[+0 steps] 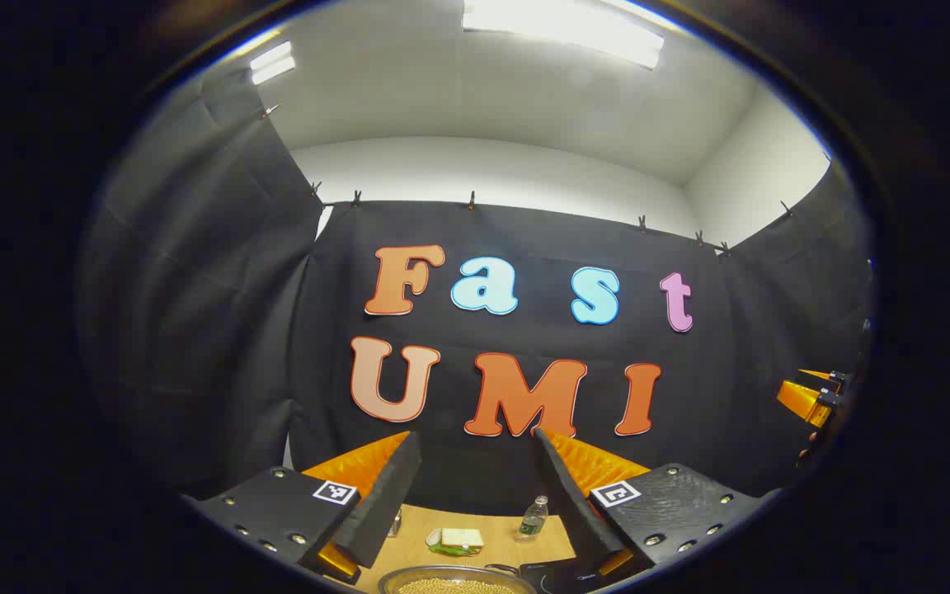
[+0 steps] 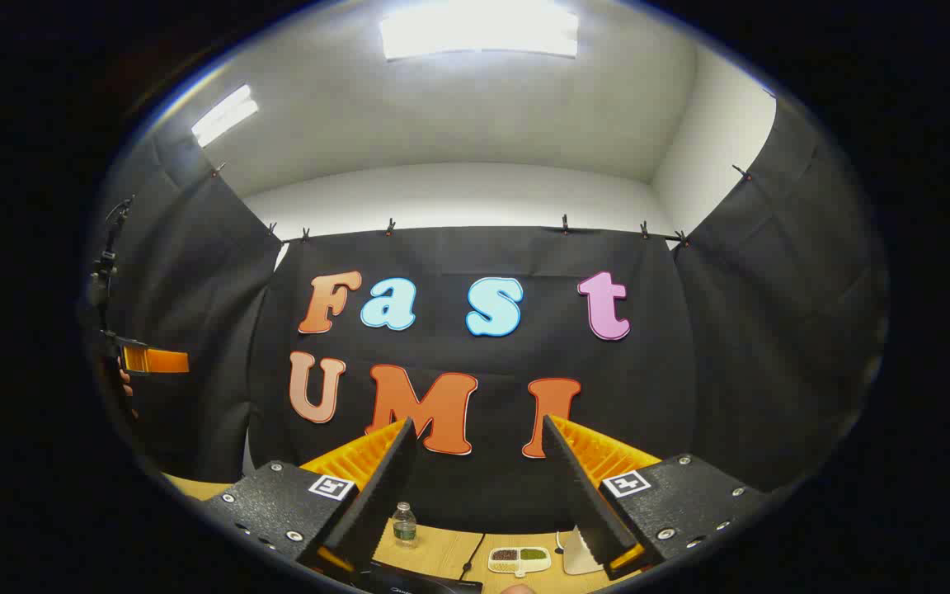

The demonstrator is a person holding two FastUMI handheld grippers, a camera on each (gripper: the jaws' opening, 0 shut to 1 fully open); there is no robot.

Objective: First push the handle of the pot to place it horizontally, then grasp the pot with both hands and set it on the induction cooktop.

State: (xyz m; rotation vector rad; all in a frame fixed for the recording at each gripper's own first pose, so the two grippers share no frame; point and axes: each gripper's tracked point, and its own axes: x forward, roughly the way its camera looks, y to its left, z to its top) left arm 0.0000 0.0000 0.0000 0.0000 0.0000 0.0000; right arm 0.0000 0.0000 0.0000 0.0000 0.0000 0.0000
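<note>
- Below the left gripper point(image 1: 475, 487), at the bottom edge of its view, sits the pot point(image 1: 457, 580), full of pale beans, on the table point(image 1: 496, 528).
- Both grippers hang raised, jaws spread, gripping nothing; the right gripper point(image 2: 479, 487) is likewise empty.
- A handle stub point(image 1: 501, 568) seems to lie at the pot's right rim; its long axis cannot be told.
- Left is likely nearer the pot.

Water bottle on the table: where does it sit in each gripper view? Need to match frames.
Left gripper view: the water bottle stands low, right of centre, close beside the right-hand finger of the open left tongs.
Right gripper view: the water bottle stands low, left of centre, beside the left-hand finger of the open right tongs.
Shared landmark: the wooden table it stands on.
</note>
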